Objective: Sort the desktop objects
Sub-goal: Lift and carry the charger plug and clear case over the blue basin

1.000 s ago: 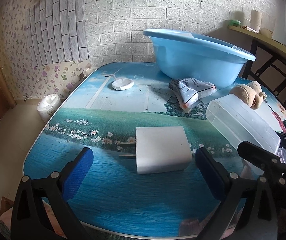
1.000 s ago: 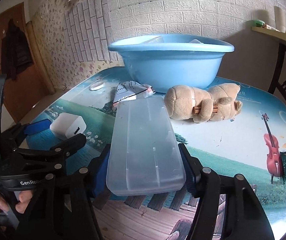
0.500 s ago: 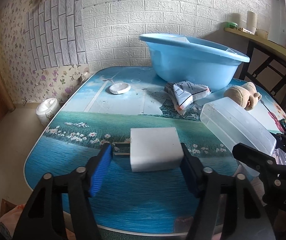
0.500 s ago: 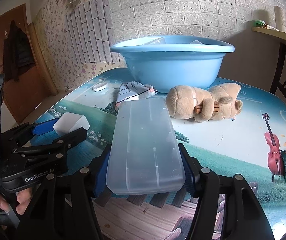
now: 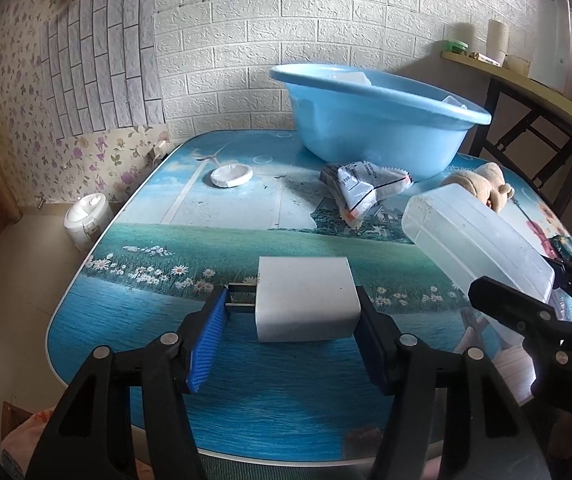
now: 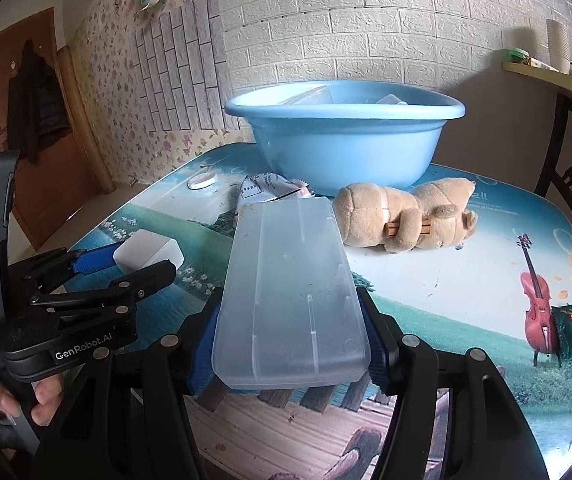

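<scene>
A white embossed-brick wall and floral wallpaper back a rounded table [image 5: 133,344] whose glossy top is printed with sea, meadow and a violin. On it, the left gripper [image 5: 290,322] has just been closing and now clamps a white, smooth, boxy plug charger [image 5: 306,300] by its ends: the right pad presses its flat back, the ribbed blue left pad meets its two metal prongs, which point left. The charger sits near the table's front edge, whether just lifted or resting I cannot tell. The right gripper [image 6: 292,344] holds a long, frosted translucent plastic case [image 6: 290,292] across its near end, raised and angled forward above the table. Beyond it lie a crinkled white snack packet [image 5: 366,194] and a tan plush bear [image 6: 402,216] on its side, both just in front of a round, pale blue plastic basin [image 6: 342,144] that holds some clear items. A small white lid [image 5: 231,175] lies further left.
</scene>
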A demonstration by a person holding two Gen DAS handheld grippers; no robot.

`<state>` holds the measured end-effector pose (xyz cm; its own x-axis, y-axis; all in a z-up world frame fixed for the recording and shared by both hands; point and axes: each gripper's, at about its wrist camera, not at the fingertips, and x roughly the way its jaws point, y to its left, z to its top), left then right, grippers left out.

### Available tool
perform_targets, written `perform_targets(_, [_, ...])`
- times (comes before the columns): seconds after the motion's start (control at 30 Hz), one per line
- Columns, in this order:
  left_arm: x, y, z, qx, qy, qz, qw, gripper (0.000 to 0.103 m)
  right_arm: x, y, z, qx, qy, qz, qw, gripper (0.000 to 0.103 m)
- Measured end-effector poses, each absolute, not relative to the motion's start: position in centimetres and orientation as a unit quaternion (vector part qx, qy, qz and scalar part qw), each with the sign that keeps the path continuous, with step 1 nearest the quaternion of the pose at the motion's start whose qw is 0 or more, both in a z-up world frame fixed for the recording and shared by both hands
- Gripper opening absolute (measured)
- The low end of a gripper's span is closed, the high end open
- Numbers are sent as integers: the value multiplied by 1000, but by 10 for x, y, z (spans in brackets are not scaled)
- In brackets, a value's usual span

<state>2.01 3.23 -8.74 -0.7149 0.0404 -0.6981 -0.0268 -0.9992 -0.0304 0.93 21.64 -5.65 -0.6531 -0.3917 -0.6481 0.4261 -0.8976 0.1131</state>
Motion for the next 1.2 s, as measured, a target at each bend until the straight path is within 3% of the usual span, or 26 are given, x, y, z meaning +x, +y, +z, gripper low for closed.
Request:
perform_targets(0.63, [9,31,-8,-371,-14,928,38,60,13,223,6,324,3,-917,231,56])
perform_targets(0.97, [-36,39,32,-351,-8,934,60,60,-33,226,42,304,-3,-924,231,56])
perform_targets(1.2, [-77,58,41,-348,8,934,79,60,-72,232,36,331,-14,-916,228,56])
